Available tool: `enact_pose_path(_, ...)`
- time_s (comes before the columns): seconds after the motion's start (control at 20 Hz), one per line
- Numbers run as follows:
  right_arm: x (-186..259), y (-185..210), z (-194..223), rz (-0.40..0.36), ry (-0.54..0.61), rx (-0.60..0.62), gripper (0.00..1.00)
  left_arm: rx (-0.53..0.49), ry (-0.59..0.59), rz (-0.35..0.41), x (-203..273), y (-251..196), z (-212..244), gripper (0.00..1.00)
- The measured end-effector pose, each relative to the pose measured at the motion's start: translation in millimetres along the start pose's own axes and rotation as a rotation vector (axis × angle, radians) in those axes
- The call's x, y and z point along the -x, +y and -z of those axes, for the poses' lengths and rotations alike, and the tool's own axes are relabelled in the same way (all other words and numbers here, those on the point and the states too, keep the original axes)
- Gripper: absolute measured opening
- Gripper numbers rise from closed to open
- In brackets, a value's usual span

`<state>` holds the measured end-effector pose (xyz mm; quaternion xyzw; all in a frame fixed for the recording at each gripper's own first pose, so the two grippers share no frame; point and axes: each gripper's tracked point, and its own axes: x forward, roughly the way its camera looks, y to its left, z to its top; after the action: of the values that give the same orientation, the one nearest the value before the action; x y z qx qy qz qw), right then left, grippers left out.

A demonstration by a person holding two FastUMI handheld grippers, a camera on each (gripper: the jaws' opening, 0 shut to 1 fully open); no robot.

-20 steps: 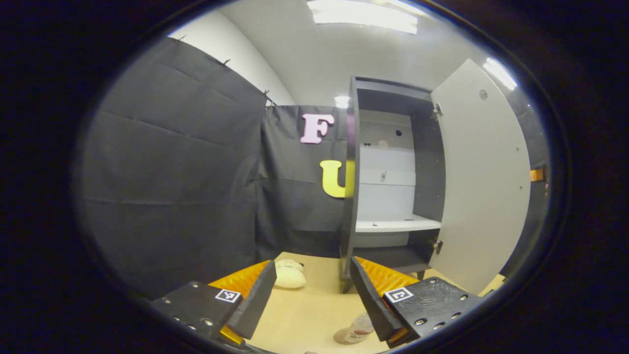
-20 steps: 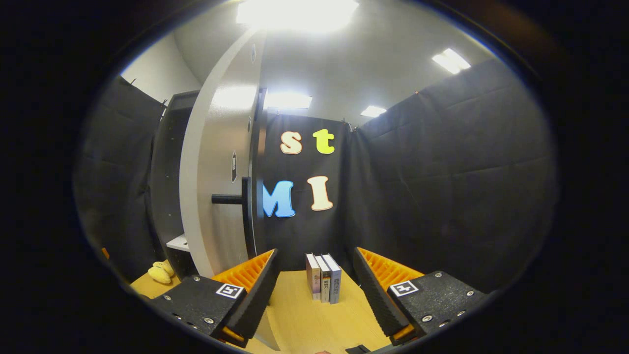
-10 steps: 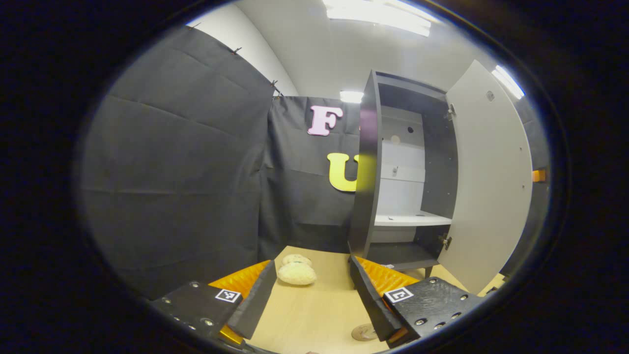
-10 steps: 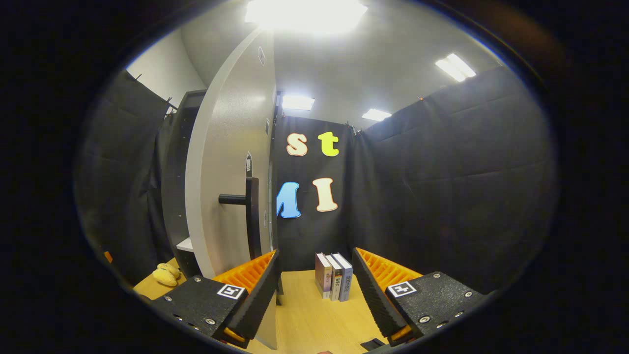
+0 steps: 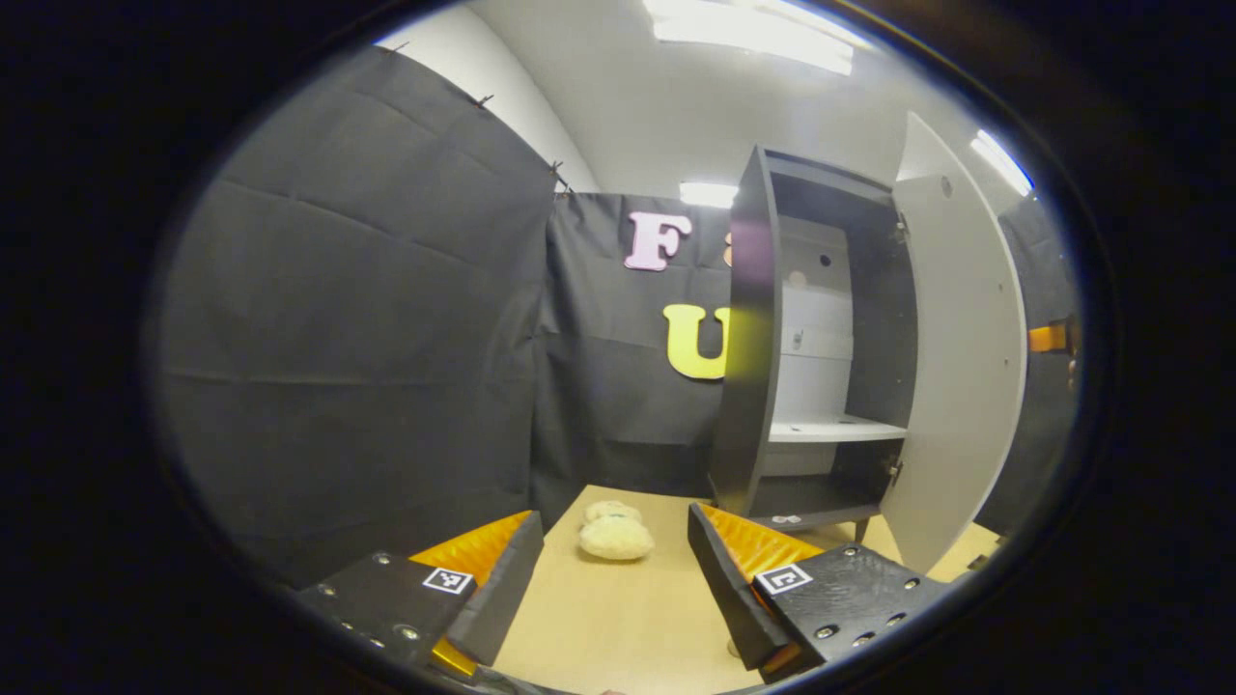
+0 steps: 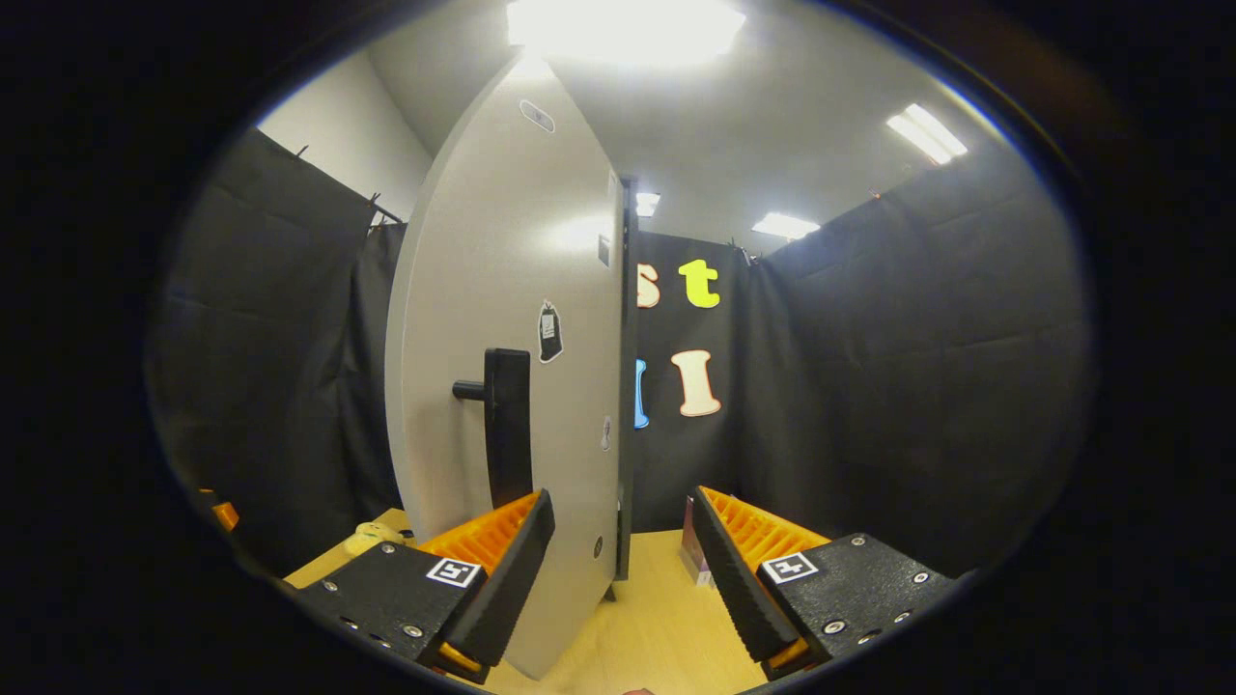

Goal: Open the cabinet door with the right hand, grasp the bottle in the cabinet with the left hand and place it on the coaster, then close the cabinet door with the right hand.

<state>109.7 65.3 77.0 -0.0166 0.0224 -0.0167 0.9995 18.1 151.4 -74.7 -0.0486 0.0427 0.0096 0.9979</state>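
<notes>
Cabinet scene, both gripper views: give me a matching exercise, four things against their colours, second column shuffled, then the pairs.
Things:
1. cabinet door
2. door handle
3. plush toy
4. table

Colours:
A. cream
B. light wood
C. pale grey
D. black

Pairs: 1-C, 2-D, 3-A, 4-B

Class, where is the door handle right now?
In the right gripper view, the black handle stands upright on the grey door, left of centre, just above the right gripper's left finger.
</notes>
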Motion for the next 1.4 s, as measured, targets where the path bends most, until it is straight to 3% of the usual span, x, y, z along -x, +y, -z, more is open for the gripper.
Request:
enact_pose_path(0.85,-57,104,-3,-0.178,-0.055,-0.085,0.92,-0.055,0.004,-0.128,50,76,-1,0.87)
enact_pose_path(1.1,-75,129,-3,-0.201,-0.047,-0.087,0.92,-0.064,-0.011,-0.131,55,78,-8,0.88)
enact_pose_path(1.4,-63,117,3,-0.185,-0.031,-0.048,0.93,-0.066,-0.007,-0.074,44,60,-5,0.88)
